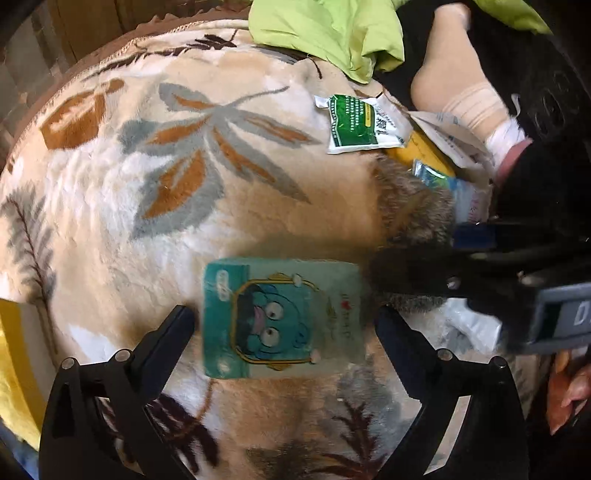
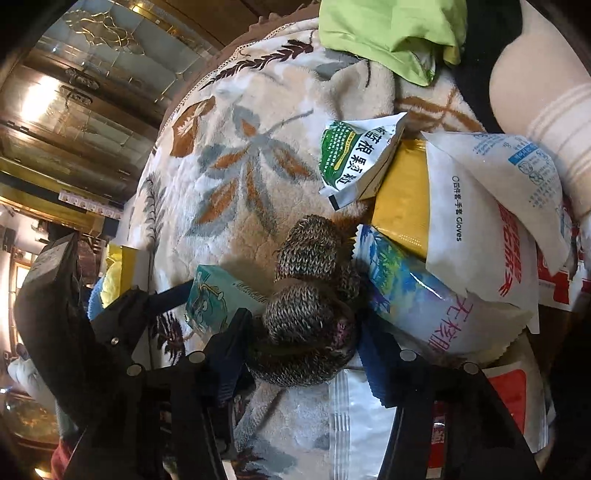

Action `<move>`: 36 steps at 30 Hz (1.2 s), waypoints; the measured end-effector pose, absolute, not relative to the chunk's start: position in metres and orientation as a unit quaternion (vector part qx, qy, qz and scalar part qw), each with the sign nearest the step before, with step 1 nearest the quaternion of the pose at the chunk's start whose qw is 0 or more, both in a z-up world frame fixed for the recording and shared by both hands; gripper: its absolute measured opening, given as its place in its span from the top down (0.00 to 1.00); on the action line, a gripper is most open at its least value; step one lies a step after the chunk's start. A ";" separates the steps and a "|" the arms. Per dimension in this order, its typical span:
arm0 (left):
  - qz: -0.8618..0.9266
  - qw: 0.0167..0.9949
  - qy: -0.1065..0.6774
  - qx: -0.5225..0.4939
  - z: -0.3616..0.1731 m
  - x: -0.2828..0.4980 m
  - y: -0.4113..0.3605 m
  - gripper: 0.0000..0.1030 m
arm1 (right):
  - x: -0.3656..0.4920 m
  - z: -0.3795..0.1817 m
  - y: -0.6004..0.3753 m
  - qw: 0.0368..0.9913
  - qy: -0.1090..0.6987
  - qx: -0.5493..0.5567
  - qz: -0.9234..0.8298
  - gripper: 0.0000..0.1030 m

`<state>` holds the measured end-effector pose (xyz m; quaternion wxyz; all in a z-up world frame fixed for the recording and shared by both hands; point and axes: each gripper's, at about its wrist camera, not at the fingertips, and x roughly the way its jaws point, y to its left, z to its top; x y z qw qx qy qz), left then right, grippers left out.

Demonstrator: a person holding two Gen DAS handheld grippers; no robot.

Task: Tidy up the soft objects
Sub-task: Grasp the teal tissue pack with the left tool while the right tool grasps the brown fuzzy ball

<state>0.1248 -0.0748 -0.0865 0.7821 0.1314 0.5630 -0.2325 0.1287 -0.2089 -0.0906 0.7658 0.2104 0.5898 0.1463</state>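
Left wrist view looks down on a plush blanket [image 1: 184, 206] in cream with grey and rust leaf prints and a brown stitched border. The left gripper [image 1: 282, 325] hangs over a teal tissue pack [image 1: 280, 317] printed with a cartoon face; its jaws stand wide, one on each side of the pack, and whether they touch it cannot be told. Just right of the tissue pack lies a grey-brown knitted item [image 1: 413, 210], with the right gripper [image 1: 417, 273] reaching in over it. Beyond the knitted item sits a green-and-white sachet [image 1: 364, 123], and further off a lime-green cloth [image 1: 332, 33] is bunched at the blanket's far edge. A socked foot [image 1: 461, 85] rests to the right of the sachet.

In the right wrist view, the right gripper's jaws flank the knitted item [image 2: 310, 295], which bulges between them; firm contact cannot be confirmed. The tissue pack [image 2: 210, 299] is just left of the knitted item. To its right are piled a white gloves packet [image 2: 480, 206], a yellow packet [image 2: 402, 199] and a clear blue-printed bag [image 2: 417, 295]. Left of the blanket, the room shows a wooden cabinet with gilt-trimmed glass doors [image 2: 92, 85].
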 end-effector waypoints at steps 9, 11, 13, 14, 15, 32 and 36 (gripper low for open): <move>-0.186 0.802 0.558 0.104 -0.077 0.125 -0.044 0.31 | 0.116 -0.090 -0.206 0.755 0.578 0.251 0.181 0.44; -0.180 0.806 0.556 0.093 -0.072 0.115 -0.031 0.31 | 0.109 -0.085 -0.207 0.752 0.571 0.267 0.190 0.44; -0.182 0.809 0.553 0.075 -0.067 0.107 -0.014 0.31 | 0.102 -0.078 -0.202 0.748 0.566 0.278 0.207 0.44; -0.180 0.814 0.547 0.072 -0.062 0.097 -0.008 0.31 | 0.098 -0.074 -0.199 0.745 0.564 0.284 0.216 0.43; -0.177 0.818 0.542 0.071 -0.055 0.091 -0.006 0.31 | 0.095 -0.071 -0.195 0.742 0.562 0.288 0.223 0.43; -0.098 0.847 0.522 -0.017 -0.010 0.009 0.126 0.30 | 0.063 -0.025 -0.066 0.723 0.565 0.208 0.338 0.38; -0.094 0.848 0.521 -0.031 -0.013 -0.003 0.145 0.30 | 0.048 -0.039 -0.075 0.703 0.622 0.141 0.314 0.10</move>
